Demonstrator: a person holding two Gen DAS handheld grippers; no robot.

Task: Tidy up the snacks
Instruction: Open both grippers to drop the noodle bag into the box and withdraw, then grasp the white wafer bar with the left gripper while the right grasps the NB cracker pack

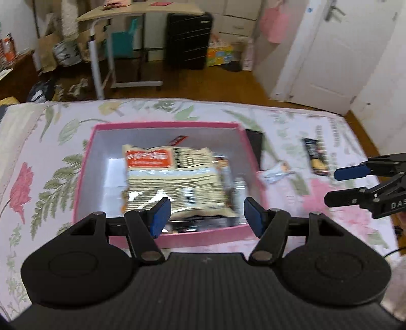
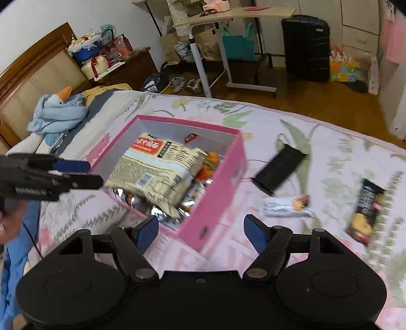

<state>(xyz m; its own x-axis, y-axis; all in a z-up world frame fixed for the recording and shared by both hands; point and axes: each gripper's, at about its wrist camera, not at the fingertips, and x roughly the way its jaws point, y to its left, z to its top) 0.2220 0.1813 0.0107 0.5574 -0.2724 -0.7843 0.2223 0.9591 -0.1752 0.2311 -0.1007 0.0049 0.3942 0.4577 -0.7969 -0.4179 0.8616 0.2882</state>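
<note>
A pink box [image 1: 87,162] [image 2: 215,200] stands on the flowered bedspread. In it a cream and orange noodle packet [image 1: 175,175] [image 2: 157,172] lies tilted on other snack wrappers. My left gripper [image 1: 206,213] is open and empty above the box's near edge. My right gripper [image 2: 200,231] is open and empty over the box's near corner; it also shows in the left wrist view [image 1: 337,186]. Right of the box lie a black pouch [image 2: 279,170], a small silver snack bar [image 2: 288,207] [image 1: 276,172] and a black and yellow snack pack [image 2: 366,213] [image 1: 316,156].
The bedspread [image 1: 38,142] ends at a wooden floor beyond. A blue goose plush [image 2: 58,111] lies by the headboard at left. A rolling desk [image 2: 228,15], a black suitcase [image 2: 305,48] and bags stand across the room.
</note>
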